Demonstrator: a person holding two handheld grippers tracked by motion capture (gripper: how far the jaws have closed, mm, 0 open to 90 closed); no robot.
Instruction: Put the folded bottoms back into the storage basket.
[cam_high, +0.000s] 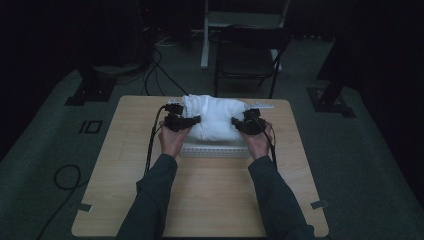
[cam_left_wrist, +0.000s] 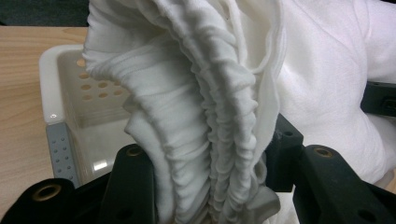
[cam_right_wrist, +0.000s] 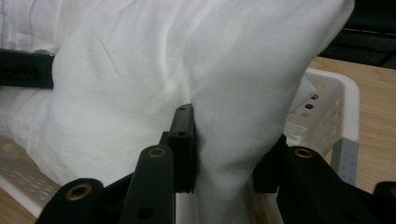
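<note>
From the high view, I have the white cloth bundle (cam_high: 216, 120) pinched at both ends, the left gripper (cam_high: 192, 120) on one side and the right gripper (cam_high: 239, 123) on the other. It sits over the white perforated basket (cam_high: 215, 150), which stands on the wooden surface (cam_high: 200, 195) toward its far edge, about midway between the side edges. I judge the step as handling the cloth at the basket; whether it goes in or comes out I cannot tell.

In the left gripper view, my jaws are narrow, clamped on a thick gathered hem of the cloth (cam_left_wrist: 205, 116), with the basket's wall (cam_left_wrist: 56, 93) beside and below.

In the right gripper view, the jaws are closed tight on a smooth fold of the cloth (cam_right_wrist: 219, 154), the basket's rim (cam_right_wrist: 345, 107) just behind.

Next I need both hands to move together, keeping loose folds off the rim. A dark folding chair (cam_high: 247, 57) stands well beyond the far edge, and cables (cam_high: 155, 65) lie on the floor, none in my way.
</note>
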